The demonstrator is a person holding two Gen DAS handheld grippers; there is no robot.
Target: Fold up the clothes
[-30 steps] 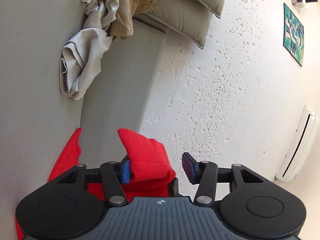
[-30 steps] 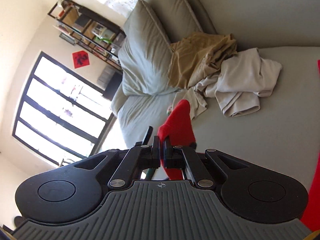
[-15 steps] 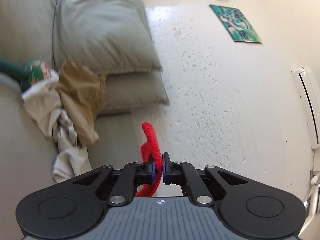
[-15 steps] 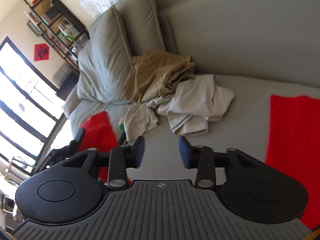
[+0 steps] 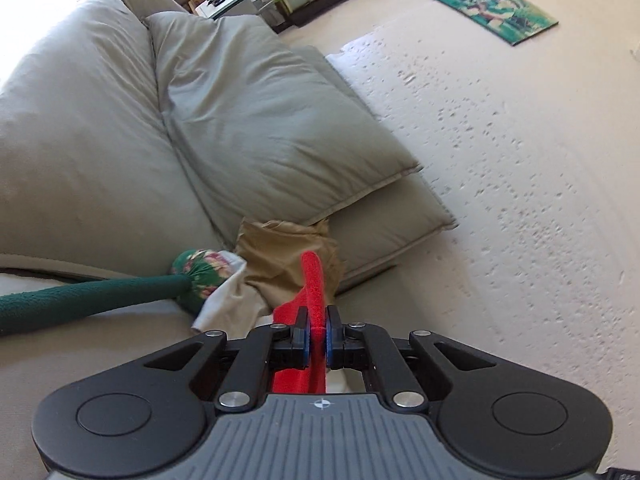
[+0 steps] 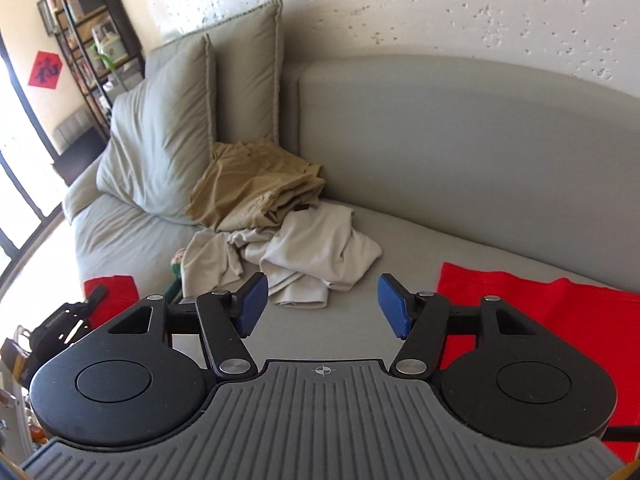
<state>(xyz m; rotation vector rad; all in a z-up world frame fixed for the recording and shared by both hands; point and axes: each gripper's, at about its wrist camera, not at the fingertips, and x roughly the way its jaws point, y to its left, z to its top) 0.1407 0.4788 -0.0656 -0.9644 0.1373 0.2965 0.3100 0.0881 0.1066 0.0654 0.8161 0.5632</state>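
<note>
Left gripper (image 5: 317, 334) pinches one end of the red garment (image 6: 560, 312), whose flat bulk lies right of the beige clothes pile (image 6: 280, 232), while the empty right gripper (image 6: 320, 304), jaws opening, hovers nearer it.

A grey sofa (image 6: 400, 280) fills the middle of the right wrist view. On its seat a tan garment (image 6: 256, 188) and a pale crumpled garment (image 6: 316, 256) lie heaped together at centre, cushions (image 6: 168, 128) lean at upper left, and a red cloth (image 6: 560, 312) lies flat at lower right.
</note>
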